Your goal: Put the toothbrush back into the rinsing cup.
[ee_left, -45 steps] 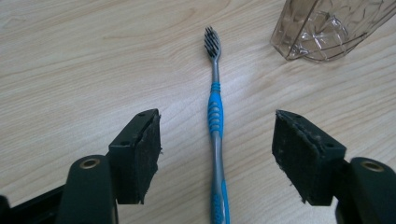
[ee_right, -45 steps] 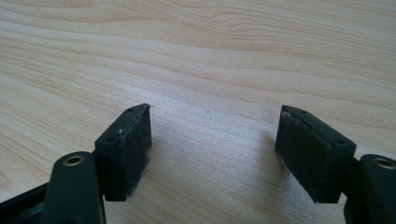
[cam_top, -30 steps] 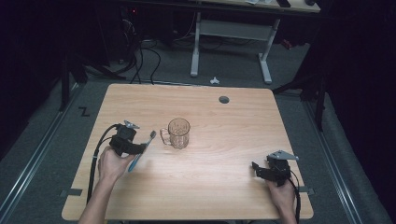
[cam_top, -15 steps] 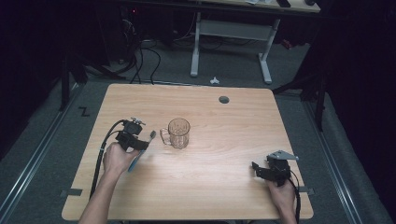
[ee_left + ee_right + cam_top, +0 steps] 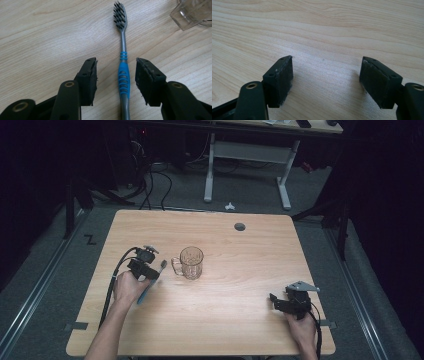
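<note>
While the left gripper (image 5: 116, 75) hangs low over the wooden table (image 5: 240, 265), its jaws stand on either side of a toothbrush (image 5: 123, 72) that lies flat on the wood. The jaws have just been closing, yet a gap remains on both sides: the pads (image 5: 93, 75) do not touch the blue ribbed handle between them. The brush's grey neck runs away from the gripper to a head of dark and pale bristles, which faces up. At the top right corner of the left gripper view sits the handle of a clear glass mug (image 5: 193, 12), near the brush head but apart from it.

From the high view, the left gripper (image 5: 150, 270) is held at the table's left side, the toothbrush (image 5: 149, 287) slanting under it, its head toward the glass mug (image 5: 190, 262), which stands upright just to the right with its handle turned to the brush.

The right gripper (image 5: 325, 77) rests near the table's front right corner (image 5: 276, 302), well apart from the mug, with jaws spread wide over bare wood and nothing between them.
</note>
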Demonstrator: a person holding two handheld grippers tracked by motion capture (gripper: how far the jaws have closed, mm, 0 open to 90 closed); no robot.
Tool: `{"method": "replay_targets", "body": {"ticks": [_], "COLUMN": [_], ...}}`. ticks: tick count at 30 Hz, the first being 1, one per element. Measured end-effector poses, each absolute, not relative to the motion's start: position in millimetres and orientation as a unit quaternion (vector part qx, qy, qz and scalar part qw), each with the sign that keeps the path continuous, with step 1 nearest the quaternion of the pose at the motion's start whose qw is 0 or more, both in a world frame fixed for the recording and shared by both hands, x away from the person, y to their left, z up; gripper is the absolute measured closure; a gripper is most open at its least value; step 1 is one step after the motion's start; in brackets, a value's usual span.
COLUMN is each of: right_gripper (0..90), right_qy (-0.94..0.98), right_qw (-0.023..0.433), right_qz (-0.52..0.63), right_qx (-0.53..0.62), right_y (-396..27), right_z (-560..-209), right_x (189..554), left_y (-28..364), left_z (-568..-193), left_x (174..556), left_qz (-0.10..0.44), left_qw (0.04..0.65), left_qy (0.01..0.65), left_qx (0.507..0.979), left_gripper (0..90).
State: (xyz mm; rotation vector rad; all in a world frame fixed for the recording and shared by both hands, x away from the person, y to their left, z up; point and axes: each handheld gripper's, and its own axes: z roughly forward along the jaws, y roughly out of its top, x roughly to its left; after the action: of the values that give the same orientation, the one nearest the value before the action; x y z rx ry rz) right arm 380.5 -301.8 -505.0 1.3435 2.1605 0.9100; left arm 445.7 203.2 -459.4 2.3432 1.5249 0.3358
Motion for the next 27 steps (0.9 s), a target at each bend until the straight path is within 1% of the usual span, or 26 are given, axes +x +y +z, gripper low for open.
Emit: {"method": "replay_targets", "body": {"ticks": [9, 27], "right_gripper": [27.3, 27.3], "right_qy": [0.781, 0.781], "right_qw": [0.218, 0.218], "right_qz": [0.329, 0.328], "right_qx": [0.485, 0.484], "right_y": [-302, -302], "right_z": [-505, -505], "right_x": [380, 380], "left_y": [201, 196], "left_z": [-468, -471], "left_x": [451, 458], "left_qz": [0.109, 0.099], "left_qw": [0.150, 0.146], "left_qy": [0.535, 0.537], "left_qx": [0.824, 0.825], "left_gripper": [56.1, 70.6]}}
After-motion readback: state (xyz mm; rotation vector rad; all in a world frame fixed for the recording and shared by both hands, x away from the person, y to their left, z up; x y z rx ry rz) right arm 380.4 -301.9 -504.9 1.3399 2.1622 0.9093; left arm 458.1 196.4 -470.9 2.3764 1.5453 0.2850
